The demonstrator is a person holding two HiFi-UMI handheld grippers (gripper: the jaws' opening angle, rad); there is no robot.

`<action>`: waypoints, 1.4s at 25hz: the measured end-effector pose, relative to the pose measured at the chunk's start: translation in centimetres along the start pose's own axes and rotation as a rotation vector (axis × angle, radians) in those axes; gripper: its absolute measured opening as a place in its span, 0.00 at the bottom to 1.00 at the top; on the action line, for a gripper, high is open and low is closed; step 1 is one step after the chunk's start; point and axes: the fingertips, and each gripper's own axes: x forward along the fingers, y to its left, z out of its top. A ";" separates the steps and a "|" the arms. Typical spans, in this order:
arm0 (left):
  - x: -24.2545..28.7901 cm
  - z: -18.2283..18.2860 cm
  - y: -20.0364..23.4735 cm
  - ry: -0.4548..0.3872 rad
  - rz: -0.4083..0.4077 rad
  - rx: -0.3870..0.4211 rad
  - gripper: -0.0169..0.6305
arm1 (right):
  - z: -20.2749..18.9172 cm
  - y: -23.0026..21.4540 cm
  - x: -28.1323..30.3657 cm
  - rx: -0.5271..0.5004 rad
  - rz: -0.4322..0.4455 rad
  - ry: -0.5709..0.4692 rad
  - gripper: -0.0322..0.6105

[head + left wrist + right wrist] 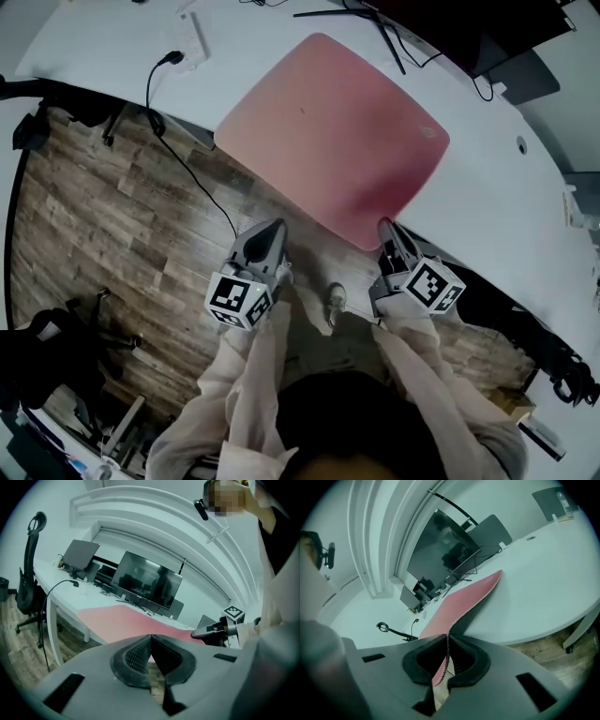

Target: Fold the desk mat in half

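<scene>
right tongs (448, 638) pinching desk mat (461, 603) at its near edge | left tongs (151, 641) hanging closed, empty, beside desk mat

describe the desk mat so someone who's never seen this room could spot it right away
Start at the big curved white desk across the top of the head view. The desk mat lies on it in front of the dark monitor, its near corner at the desk's front edge pinched by the right gripper. It is the only pink thing there, a broad sheet with rounded corners.
</scene>
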 end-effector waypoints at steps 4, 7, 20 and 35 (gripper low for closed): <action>-0.5 2.4 1.3 -0.016 -0.008 0.040 0.07 | 1.5 2.7 1.3 -0.030 0.003 -0.015 0.10; -1.0 3.8 2.6 -0.028 0.002 0.061 0.07 | 2.1 4.2 2.6 -0.065 0.008 -0.019 0.10; -3.2 7.0 8.1 -0.085 0.107 0.055 0.07 | 3.6 11.0 8.8 -0.189 0.110 0.026 0.10; 0.5 11.6 12.5 -0.129 0.210 0.043 0.07 | 5.4 17.6 19.9 -0.283 0.294 0.169 0.10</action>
